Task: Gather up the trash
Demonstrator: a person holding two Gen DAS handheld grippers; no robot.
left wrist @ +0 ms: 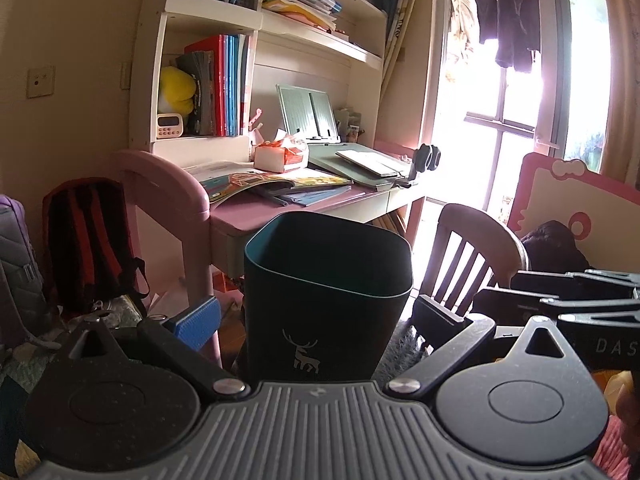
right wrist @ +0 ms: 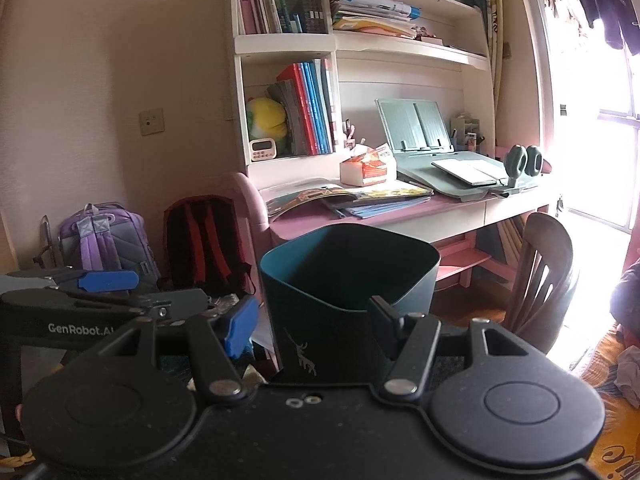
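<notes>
A dark teal trash bin [left wrist: 326, 296] with a white deer print stands between the fingers of my left gripper [left wrist: 316, 324]; the fingers are spread wide on either side and do not clearly touch it. In the right wrist view the same bin [right wrist: 348, 300] is held by my right gripper [right wrist: 316, 320], whose right finger [right wrist: 384, 320] hooks over the rim while the blue left pad [right wrist: 240, 328] stands off the bin's outer wall. The bin's inside looks empty. The left gripper [right wrist: 104, 280] shows at the left of the right wrist view.
A pink desk [right wrist: 400, 216] with open books, a tissue box [right wrist: 366, 168] and a green book stand [right wrist: 416, 124] stands behind the bin, shelves above. A wooden chair [right wrist: 540, 276] is at right. A red-black backpack [right wrist: 204, 236] and a purple backpack [right wrist: 104, 236] lean at left.
</notes>
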